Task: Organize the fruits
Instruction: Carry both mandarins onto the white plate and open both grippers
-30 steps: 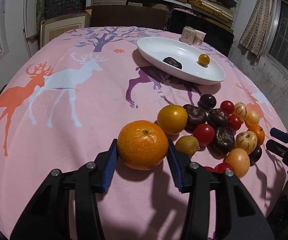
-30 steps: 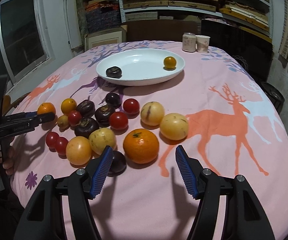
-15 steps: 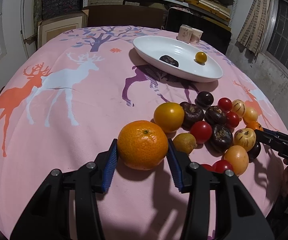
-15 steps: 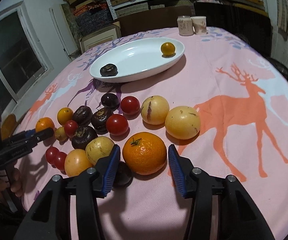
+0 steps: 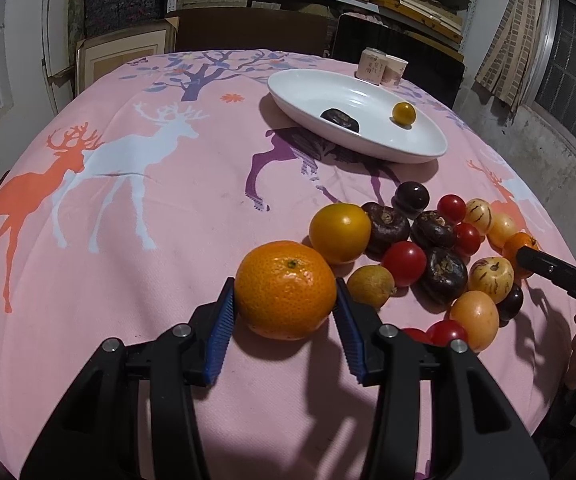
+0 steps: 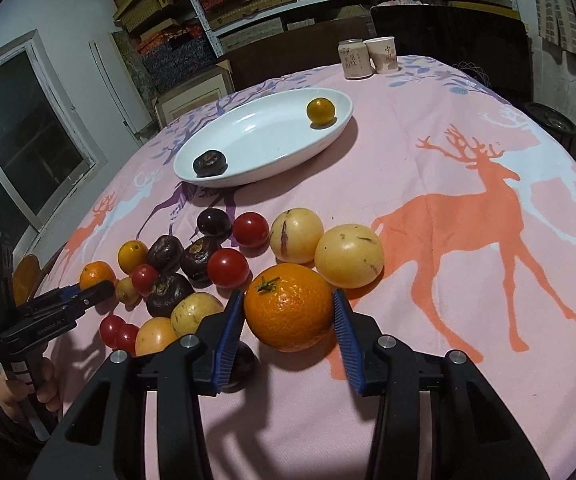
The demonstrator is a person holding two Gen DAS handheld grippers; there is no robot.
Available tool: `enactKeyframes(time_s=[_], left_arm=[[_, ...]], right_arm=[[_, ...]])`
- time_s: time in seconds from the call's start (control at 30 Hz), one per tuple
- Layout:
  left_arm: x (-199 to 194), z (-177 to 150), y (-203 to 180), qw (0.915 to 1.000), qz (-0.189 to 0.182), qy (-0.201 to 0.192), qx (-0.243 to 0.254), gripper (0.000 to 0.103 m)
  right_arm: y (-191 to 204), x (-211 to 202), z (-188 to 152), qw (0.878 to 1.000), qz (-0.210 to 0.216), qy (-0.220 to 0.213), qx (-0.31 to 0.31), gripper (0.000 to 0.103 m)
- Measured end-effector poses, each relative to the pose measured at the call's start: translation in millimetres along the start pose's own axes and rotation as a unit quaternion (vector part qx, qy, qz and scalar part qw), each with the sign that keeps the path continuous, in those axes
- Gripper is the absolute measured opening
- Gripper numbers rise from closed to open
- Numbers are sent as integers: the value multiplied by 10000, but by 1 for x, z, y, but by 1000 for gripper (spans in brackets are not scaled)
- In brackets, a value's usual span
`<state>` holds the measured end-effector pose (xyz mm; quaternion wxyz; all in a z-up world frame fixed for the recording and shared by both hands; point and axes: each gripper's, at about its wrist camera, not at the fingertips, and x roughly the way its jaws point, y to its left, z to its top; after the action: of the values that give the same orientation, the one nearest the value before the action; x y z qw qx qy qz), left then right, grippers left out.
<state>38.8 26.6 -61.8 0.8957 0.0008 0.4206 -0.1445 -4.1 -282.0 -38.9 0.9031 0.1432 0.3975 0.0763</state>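
Note:
My left gripper (image 5: 284, 316) is shut on a mandarin (image 5: 285, 290) just above the pink tablecloth. My right gripper (image 6: 289, 320) is shut on another mandarin (image 6: 289, 306) with a green stem. Between them lies a pile of fruit: cherry tomatoes (image 6: 228, 268), dark water chestnuts (image 6: 164, 253), yellow pepino melons (image 6: 347, 255) and small yellow fruits (image 5: 339, 227). The white oval plate (image 6: 256, 140) farther back holds a dark chestnut (image 6: 209, 163) and a small orange fruit (image 6: 320, 111). The left gripper shows in the right wrist view (image 6: 88, 294), the right gripper in the left wrist view (image 5: 527, 258).
A can (image 6: 353, 59) and a paper cup (image 6: 383, 55) stand at the table's far edge. Shelves with boxes fill the back wall. A dark plum (image 6: 240, 364) lies under my right gripper's left finger. A dark chair (image 5: 395, 60) stands behind the table.
My right gripper moved forward and closed its jaws onto the stemmed mandarin. My left gripper kept its hold on its mandarin and shifted slightly forward.

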Motion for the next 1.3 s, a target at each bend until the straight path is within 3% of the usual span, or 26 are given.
enactKeyframes(time_s=[0.27,0.4,0.6,0.9,1.07,1.3], left_arm=[[-2,1,2,10000,-12,-38,-32,47],[-13,2,6,9995,-75,-279,-118,47],[-18,6,11,9992,-240,-200,-233,47],[-18,23,-4,9996,-251,-134,-6,47],[-10,57,-16,9991,-305,-198,211,47],[20,154,-32,9970,-88,-587,493,47]], right_arm=[[-3,-2,-1,10000,25,-16,66,45],[-4,-7,1,10000,32,-57,70,45],[-6,-15,8,9998,117,-129,110,45],[-6,-3,15,9996,267,61,101,45],[-2,-1,50,9996,283,-6,-45,45],[11,9,145,9984,441,-332,-144,45]])
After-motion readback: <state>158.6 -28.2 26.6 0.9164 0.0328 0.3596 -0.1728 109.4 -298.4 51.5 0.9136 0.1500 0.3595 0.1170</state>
